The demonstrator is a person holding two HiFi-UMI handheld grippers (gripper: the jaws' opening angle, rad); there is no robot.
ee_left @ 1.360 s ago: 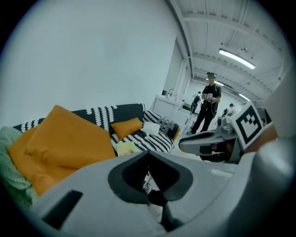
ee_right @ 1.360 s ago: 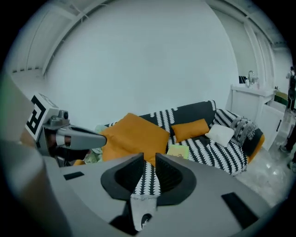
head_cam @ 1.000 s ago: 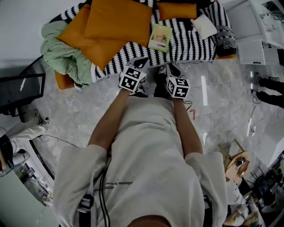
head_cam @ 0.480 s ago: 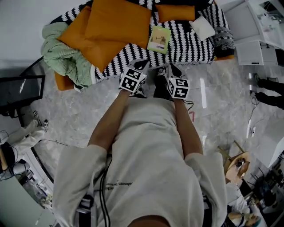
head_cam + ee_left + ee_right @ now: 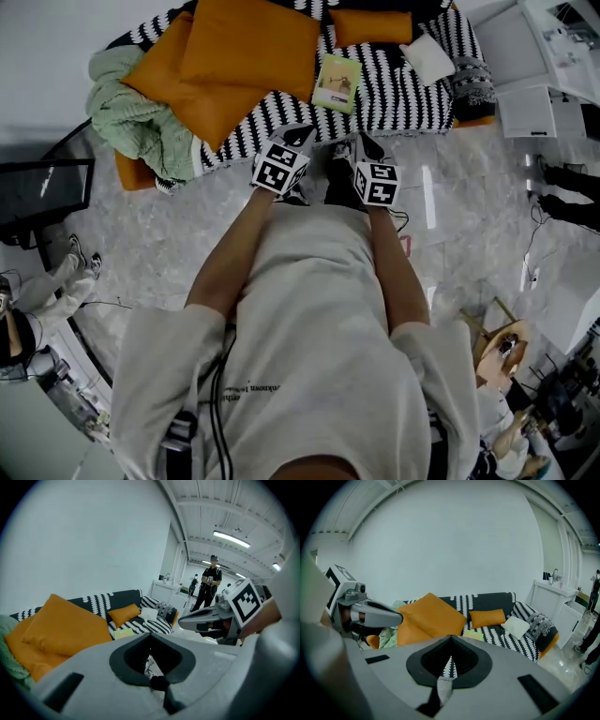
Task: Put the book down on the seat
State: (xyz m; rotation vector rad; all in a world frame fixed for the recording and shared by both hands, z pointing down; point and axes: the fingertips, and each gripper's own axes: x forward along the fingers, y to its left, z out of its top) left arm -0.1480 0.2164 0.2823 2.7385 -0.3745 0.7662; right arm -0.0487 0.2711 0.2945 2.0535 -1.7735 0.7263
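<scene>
Book (image 5: 338, 81) lies flat, cover up, on the black-and-white striped seat (image 5: 403, 94). It is just right of the big orange cushions (image 5: 246, 45) and left of the white cushion (image 5: 429, 54). A small orange cushion (image 5: 375, 22) sits farther back against the backrest. Left gripper (image 5: 157, 682): fingers closed, tips together, empty. Right gripper (image 5: 443, 682): same, fingers closed and empty. Both are held side by side in front of the person's torso, at the near edge of the sofa. They are over the grey marbled floor (image 5: 469, 234), pointing toward the seat and slanted down, both apart from the book. Green blanket (image 5: 131, 117) is bunched on the sofa's left end, against the big orange cushions. In the left gripper view the right gripper shows at right, and a person in black (image 5: 210, 579) stands far off beyond the sofa's right end.
</scene>
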